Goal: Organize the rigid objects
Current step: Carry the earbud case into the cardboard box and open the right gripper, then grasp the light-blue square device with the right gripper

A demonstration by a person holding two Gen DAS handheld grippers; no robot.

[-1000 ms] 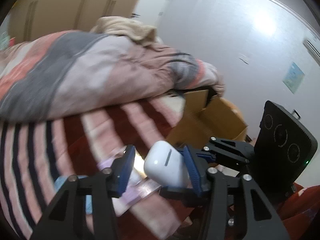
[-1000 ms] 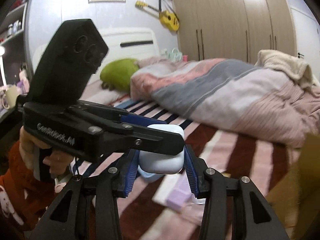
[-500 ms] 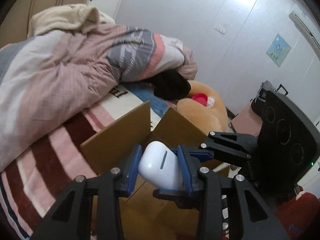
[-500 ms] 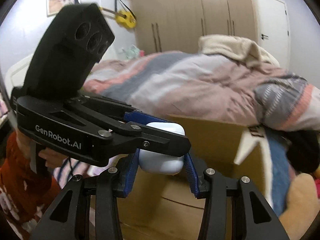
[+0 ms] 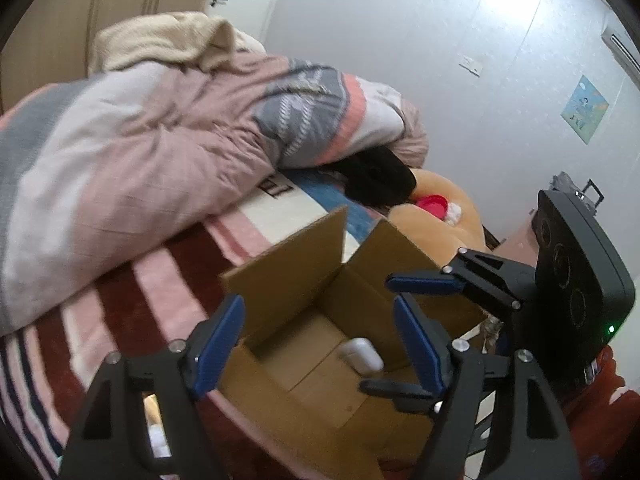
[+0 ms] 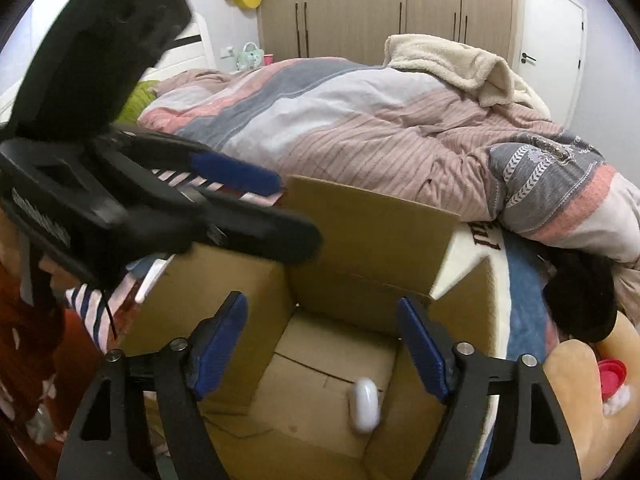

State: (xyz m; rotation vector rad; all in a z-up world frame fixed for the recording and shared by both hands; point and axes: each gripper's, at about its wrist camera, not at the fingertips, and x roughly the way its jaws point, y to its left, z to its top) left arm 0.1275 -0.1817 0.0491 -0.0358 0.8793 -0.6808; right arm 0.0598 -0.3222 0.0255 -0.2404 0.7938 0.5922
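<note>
An open cardboard box (image 5: 288, 256) (image 6: 372, 224) stands on the striped bed. A white earbud case (image 5: 360, 355) (image 6: 364, 404) lies on the box floor. My left gripper (image 5: 320, 340) is open and empty above the box. My right gripper (image 6: 324, 340) is open and empty above the box too, with the case below and between its fingers. The right gripper's body (image 5: 560, 280) shows at the right of the left wrist view. The left gripper's body (image 6: 120, 160) crosses the left of the right wrist view.
A rumpled pink and grey duvet (image 5: 140, 152) (image 6: 360, 120) lies behind the box with a cream blanket (image 6: 452, 60) on top. An orange plush toy (image 5: 436, 208) with a red cap (image 6: 612, 376) sits beside the box. Wardrobes (image 6: 380, 8) stand at the back.
Both grippers held the white case between them over the bed, then carried it over the box. Now both have opened and the case has dropped onto the box floor.
</note>
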